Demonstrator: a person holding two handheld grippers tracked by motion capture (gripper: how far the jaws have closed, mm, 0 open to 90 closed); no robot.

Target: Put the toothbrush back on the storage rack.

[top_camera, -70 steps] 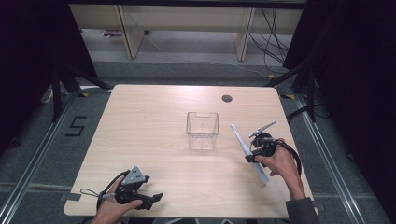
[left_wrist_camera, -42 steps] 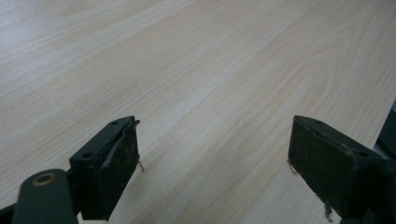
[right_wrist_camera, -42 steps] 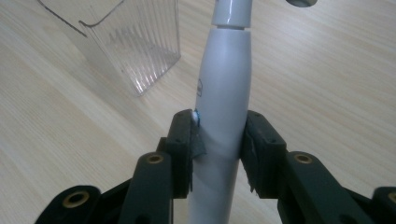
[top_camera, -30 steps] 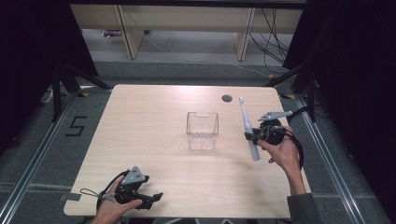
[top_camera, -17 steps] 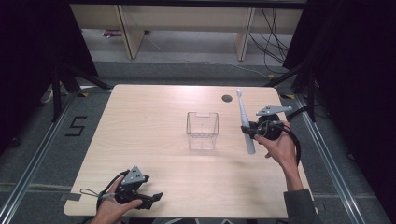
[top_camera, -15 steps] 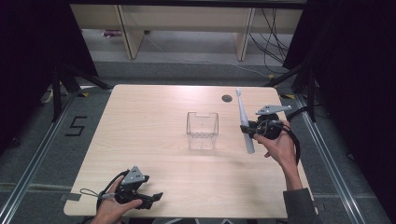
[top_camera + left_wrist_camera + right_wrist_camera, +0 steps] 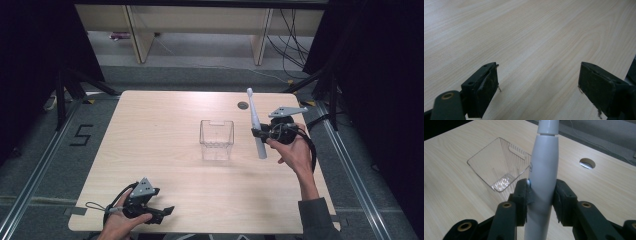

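High view: the right gripper (image 7: 261,132) is clamped on a white plastic electric toothbrush (image 7: 255,124), held nearly upright just right of the clear square plastic container (image 7: 216,140) at the middle of the light wooden table (image 7: 165,120). The left gripper (image 7: 161,214), near-left of the container, stands wide open with its 2 jaws on nothing.

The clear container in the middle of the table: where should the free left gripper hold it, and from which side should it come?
Probably from above, one jaw inside and one outside a side wall of the clear container. It stands upright with an open top and thin straight walls. The left gripper rests open near the table's front edge.
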